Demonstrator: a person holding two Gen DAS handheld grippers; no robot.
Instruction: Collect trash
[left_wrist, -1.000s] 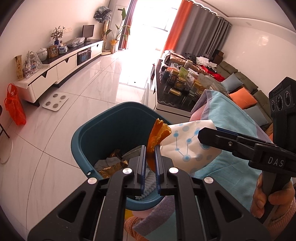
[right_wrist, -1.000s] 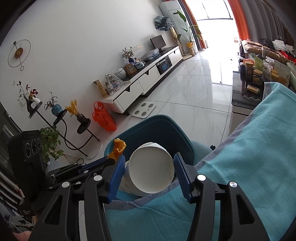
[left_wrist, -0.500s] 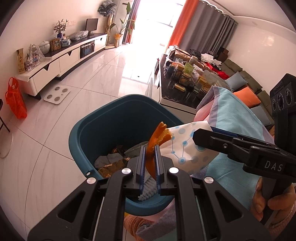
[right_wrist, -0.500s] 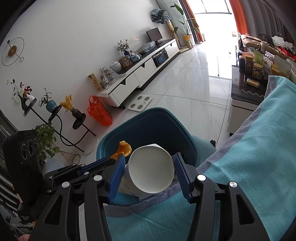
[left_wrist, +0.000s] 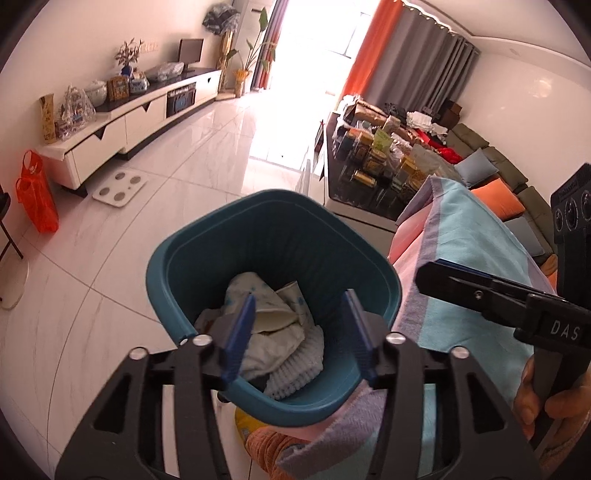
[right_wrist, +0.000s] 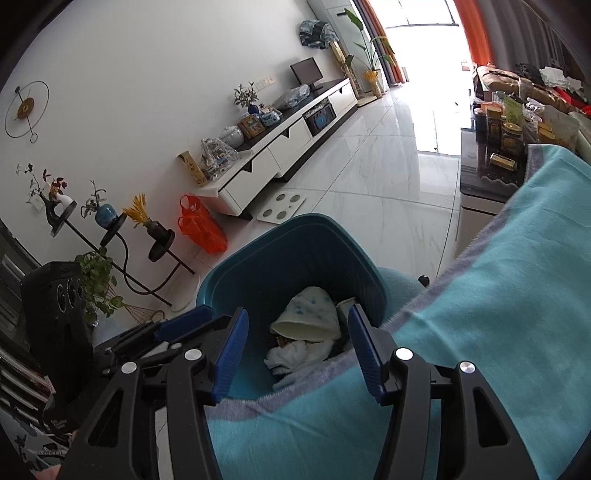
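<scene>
A teal trash bin stands on the floor against a blanket-covered edge. Inside it lie a white paper cup with blue dots, crumpled tissues and wrappers. My left gripper hovers over the bin's near rim, its jaws opening with nothing between them. In the right wrist view the bin holds the cup on its side. My right gripper sits above it, jaws opening and empty. The orange peel is out of sight.
A teal and pink blanket covers the surface to the right of the bin. A person's hand holds the right gripper's handle. Beyond lie a cluttered coffee table, a white TV cabinet, an orange bag, a floor scale and plant stands.
The left gripper let go of the orange peel and its jaws spread wide. The paper cup left the right gripper and now lies in the bin.
</scene>
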